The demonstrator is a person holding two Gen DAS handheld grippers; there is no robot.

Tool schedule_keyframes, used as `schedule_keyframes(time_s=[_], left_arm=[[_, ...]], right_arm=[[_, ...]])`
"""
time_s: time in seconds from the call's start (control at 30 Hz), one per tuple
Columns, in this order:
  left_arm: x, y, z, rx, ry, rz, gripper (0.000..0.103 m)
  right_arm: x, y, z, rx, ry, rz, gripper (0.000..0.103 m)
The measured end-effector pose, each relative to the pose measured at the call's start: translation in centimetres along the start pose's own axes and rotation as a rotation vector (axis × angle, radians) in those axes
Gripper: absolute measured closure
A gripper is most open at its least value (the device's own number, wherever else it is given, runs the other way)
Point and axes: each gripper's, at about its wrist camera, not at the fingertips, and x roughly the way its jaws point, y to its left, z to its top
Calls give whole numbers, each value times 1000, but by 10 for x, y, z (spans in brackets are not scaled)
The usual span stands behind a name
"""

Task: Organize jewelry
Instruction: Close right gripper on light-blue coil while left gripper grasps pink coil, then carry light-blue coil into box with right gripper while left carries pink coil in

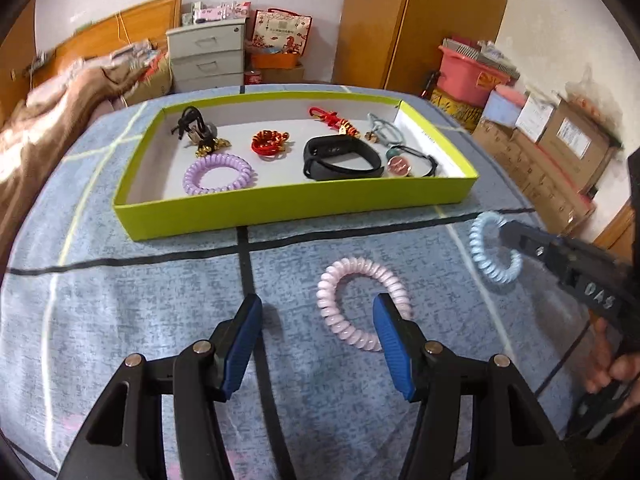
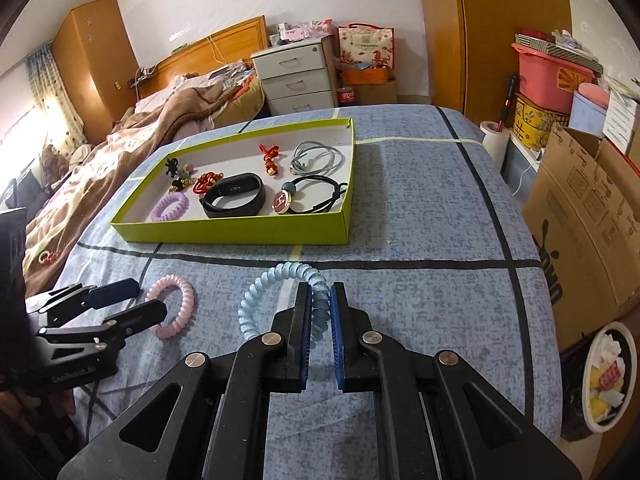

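Note:
A lime green tray [image 1: 280, 206] [image 2: 240, 232] on the blue bedspread holds a purple coil hair tie [image 1: 218, 174], a black wristband [image 1: 340, 158], red charms and other pieces. A pink coil hair tie [image 1: 340, 276] [image 2: 176, 308] lies on the bedspread in front of the tray. My left gripper [image 1: 318, 308] is open, its right finger over the pink tie's near side; it also shows in the right wrist view [image 2: 148, 300]. My right gripper [image 2: 320, 300] is shut on the right side of a light blue coil hair tie [image 2: 260, 292] [image 1: 486, 256].
A rumpled brown blanket [image 2: 120, 144] lies to the left. White drawers [image 2: 296, 76] stand behind the bed. Cardboard boxes [image 2: 580, 208] and pink bins [image 2: 548, 76] stand to the right, with a bowl [image 2: 608, 376] on the floor.

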Motion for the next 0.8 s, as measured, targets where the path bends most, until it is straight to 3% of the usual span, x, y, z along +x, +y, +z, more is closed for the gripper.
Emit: schedule_keyframes(time_s=[0.13,0.27,0.67,0.8], left_arm=[[0,1,-1,-4,-3,-5,44],[1,-1,-2,25,-7,40,54],[-1,3,-1,22,-13,12,92],[-3,4,-2,21,-14,-3,93]], right_arm=[[0,0,0,-1,-3,-2,93],[-1,0,0,1,-4,-6,93],[-2,0,-2,7,-1,-13,93],[-2,0,-3,10,1,-17,93]])
